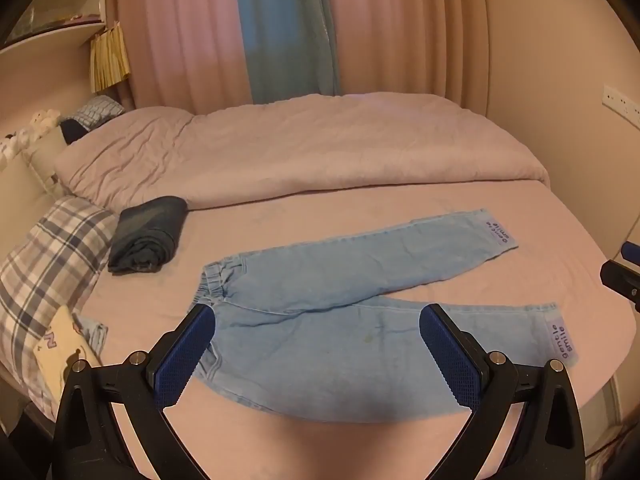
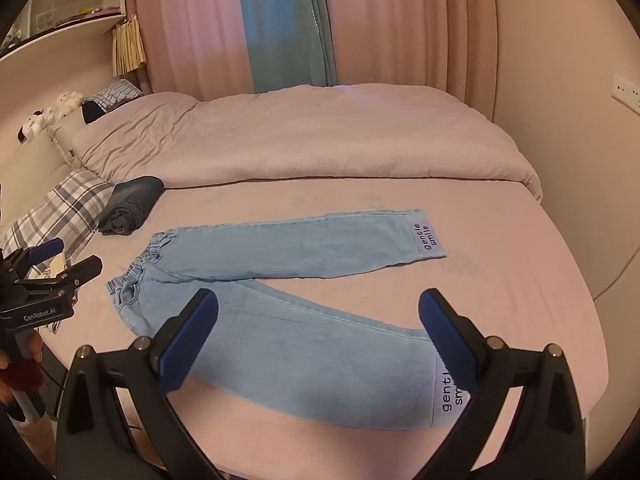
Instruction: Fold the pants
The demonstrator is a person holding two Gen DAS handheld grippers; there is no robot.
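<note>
Pink-sheeted bed (image 1: 280, 440) carries the light-blue denim pants (image 1: 320, 300) spread flat, legs splayed, nothing folded yet. My left gripper (image 1: 318, 354) and right gripper (image 2: 319, 342) hover above them, jaws wide and empty, so I judge every fold remains.

Pants (image 1: 320, 280) — pale blue denim, lilac cuff labels. Bed sheet (image 1: 280, 452) pink. Pillow (image 1: 52, 264) — grey-white plaid. Folded garment (image 1: 148, 232) dark navy.
</note>
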